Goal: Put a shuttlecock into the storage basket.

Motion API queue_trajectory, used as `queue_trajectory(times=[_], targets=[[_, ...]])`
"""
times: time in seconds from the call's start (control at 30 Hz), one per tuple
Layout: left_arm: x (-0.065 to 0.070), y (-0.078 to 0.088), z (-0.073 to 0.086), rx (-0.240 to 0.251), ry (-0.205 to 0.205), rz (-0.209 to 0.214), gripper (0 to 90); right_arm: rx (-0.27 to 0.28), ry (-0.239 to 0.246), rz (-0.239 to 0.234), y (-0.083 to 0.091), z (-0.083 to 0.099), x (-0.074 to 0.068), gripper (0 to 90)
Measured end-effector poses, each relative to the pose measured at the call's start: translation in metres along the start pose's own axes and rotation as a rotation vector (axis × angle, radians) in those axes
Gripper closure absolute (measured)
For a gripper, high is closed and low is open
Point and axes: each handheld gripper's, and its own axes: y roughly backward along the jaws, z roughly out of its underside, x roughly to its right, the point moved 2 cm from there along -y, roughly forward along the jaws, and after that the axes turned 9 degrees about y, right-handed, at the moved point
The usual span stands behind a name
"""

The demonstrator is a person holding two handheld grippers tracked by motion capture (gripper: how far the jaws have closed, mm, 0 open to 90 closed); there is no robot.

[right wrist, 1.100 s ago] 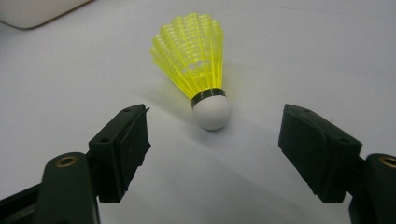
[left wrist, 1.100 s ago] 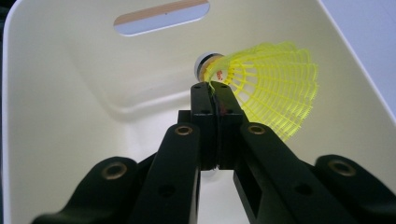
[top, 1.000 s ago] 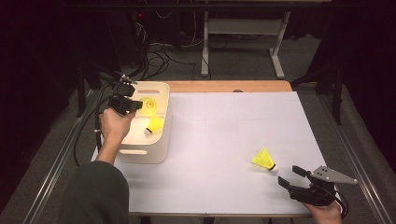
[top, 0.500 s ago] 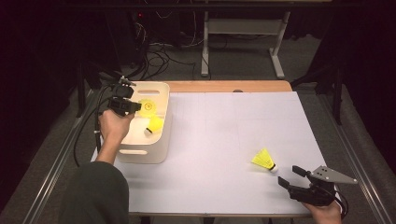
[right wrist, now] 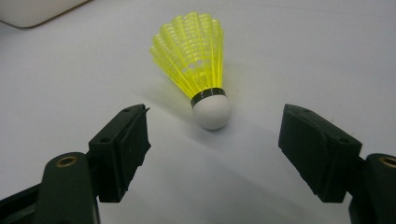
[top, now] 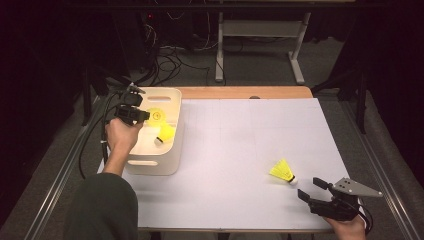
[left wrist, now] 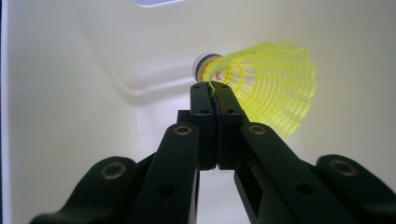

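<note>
Looking at the left gripper first: its black jaws are pressed together and pinching the thin edge of a yellow plastic mesh shuttlecock with a white rounded cork tip, held inside the smooth cream plastic bin with cut-out handles. The skirt is a lattice of fine ribs flaring out like a little cone, with a dark band where it meets the tip. From the high view, one more yellow shuttlecock lies on the bin floor.

Over on the right, the right gripper has its jaws spread wide, blocky matte pads either side of a second yellow mesh shuttlecock. That one lies on its side on the flat white table cover, cork end pointing toward the gripper, not touched by either pad.
</note>
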Motion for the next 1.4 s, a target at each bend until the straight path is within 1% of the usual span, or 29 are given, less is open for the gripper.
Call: queue_trajectory(times=[0.13,0.33,0.43,0.6,0.7,0.77,0.97,1.07,1.17,1.27,1.4], targets=[[-0.001,-0.002,0.000,-0.015,0.005,-0.002,88.8,0.000,-0.001,0.001,0.000,0.000,0.000,24.8],[-0.002,-0.004,0.002,-0.023,0.009,0.001,88.8,-0.001,0.000,0.001,0.000,0.000,0.000,24.8],[-0.003,-0.006,0.003,-0.024,0.017,0.002,88.6,-0.001,0.001,0.001,0.000,0.000,0.000,24.8],[-0.003,-0.006,0.003,-0.021,0.014,0.003,87.5,-0.002,0.000,0.001,0.000,0.000,0.000,24.8],[-0.004,-0.006,0.003,-0.017,0.014,0.004,83.4,-0.003,0.000,0.001,0.000,0.000,0.000,24.8],[-0.004,-0.003,0.003,-0.001,0.014,0.010,80.2,-0.002,0.000,0.001,0.000,0.000,0.000,24.8],[-0.005,0.004,0.002,0.032,0.022,0.028,64.8,-0.001,-0.001,0.000,0.000,0.000,0.000,24.8],[-0.002,0.008,0.002,0.047,0.008,0.027,58.3,-0.001,0.000,-0.001,0.000,0.000,0.000,24.9],[0.004,0.012,0.002,0.070,-0.020,0.025,56.5,0.000,0.001,-0.001,0.000,0.000,0.000,24.9],[0.011,0.016,0.001,0.090,-0.034,0.036,54.4,0.001,0.000,0.000,0.000,0.000,0.000,24.9],[0.018,0.018,0.000,0.094,-0.050,0.054,52.9,0.003,0.000,0.000,0.000,0.000,0.000,24.9]])
